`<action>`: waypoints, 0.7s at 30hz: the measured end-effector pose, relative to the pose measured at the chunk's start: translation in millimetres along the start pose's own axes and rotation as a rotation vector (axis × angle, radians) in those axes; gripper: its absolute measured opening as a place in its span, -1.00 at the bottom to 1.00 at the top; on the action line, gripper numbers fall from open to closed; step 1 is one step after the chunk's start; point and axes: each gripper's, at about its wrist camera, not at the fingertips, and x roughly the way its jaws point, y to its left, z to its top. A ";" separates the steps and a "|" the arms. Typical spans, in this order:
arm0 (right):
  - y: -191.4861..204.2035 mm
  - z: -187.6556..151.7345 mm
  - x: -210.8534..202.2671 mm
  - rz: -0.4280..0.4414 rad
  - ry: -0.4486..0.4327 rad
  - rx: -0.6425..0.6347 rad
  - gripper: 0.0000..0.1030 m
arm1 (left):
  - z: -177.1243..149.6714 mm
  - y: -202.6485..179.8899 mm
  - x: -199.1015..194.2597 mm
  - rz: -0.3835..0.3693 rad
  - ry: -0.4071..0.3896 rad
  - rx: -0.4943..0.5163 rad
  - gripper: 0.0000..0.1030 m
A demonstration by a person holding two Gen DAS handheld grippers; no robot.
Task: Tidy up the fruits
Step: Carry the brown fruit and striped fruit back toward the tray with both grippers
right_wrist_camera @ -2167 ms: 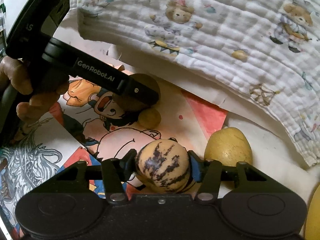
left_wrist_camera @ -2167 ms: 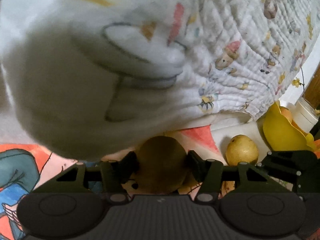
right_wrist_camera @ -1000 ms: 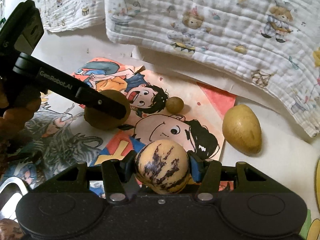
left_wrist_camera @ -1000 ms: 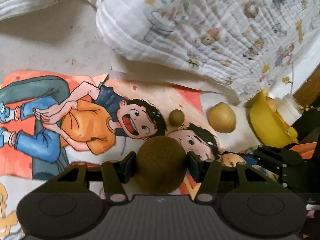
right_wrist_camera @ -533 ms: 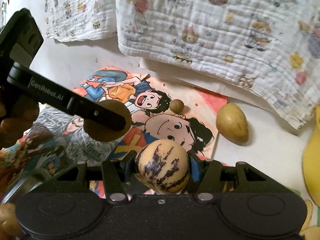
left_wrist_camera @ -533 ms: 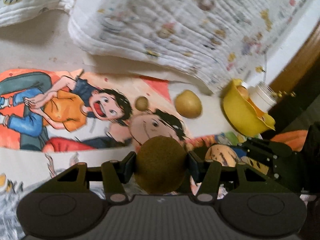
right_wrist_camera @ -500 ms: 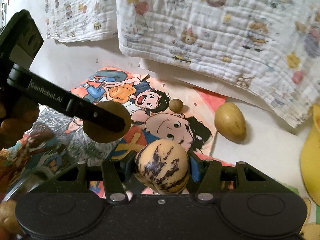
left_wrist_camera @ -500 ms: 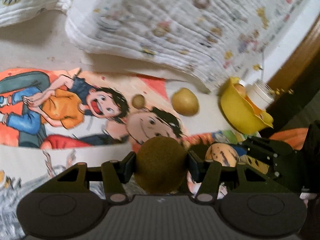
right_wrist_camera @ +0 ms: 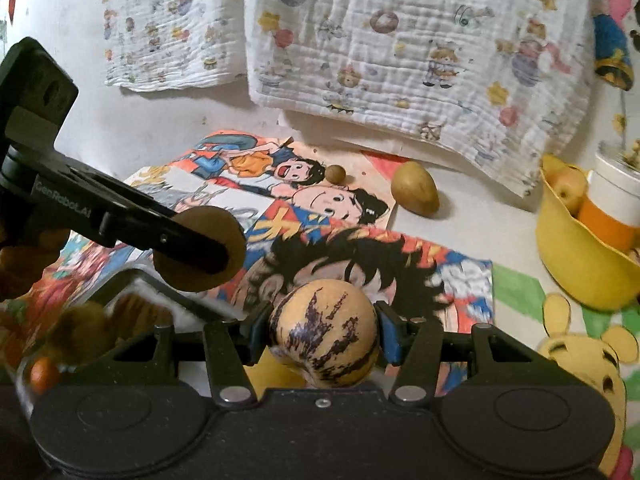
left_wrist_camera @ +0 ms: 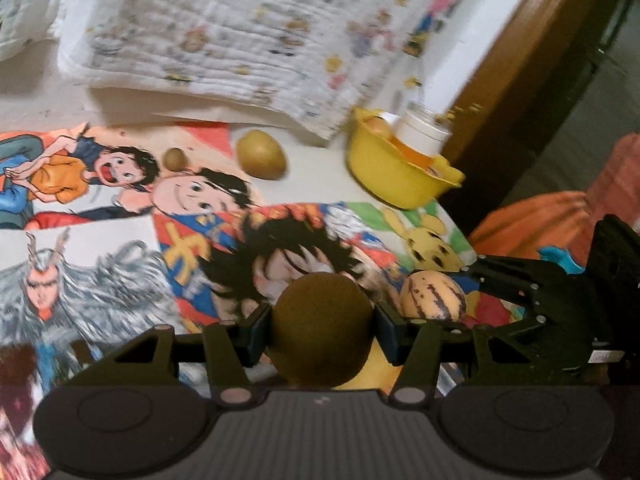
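Gripping a kiwi, left hand-held gripper; right hand-held gripper grips a striped melon.

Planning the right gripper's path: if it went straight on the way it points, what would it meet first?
Probably the cartoon posters on the table, just past the striped fruit that the right gripper holds. The yellow-brown fruit lies farther on, slightly right. Depth is uncertain.

contents of clear container at lower left blurred, unidentifiable; yellow bowl cut by right edge; patterned cloth motion-blurred; kiwi partly hidden behind left gripper finger.
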 end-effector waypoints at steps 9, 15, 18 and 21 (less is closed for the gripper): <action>27.7 -42.1 -43.7 0.022 0.012 -0.004 0.09 | -41.2 -39.3 -20.3 0.017 0.001 0.053 0.14; 42.1 -65.6 -50.0 0.050 0.041 -0.017 0.09 | -64.5 -55.4 -25.5 0.050 0.023 0.084 0.14; 44.9 -74.3 -50.8 0.056 0.052 -0.025 0.09 | -75.6 -60.4 -23.8 0.076 0.039 0.102 0.14; 46.9 -80.8 -51.1 0.058 0.062 -0.039 0.09 | -83.3 -63.4 -20.7 0.106 0.054 0.117 0.14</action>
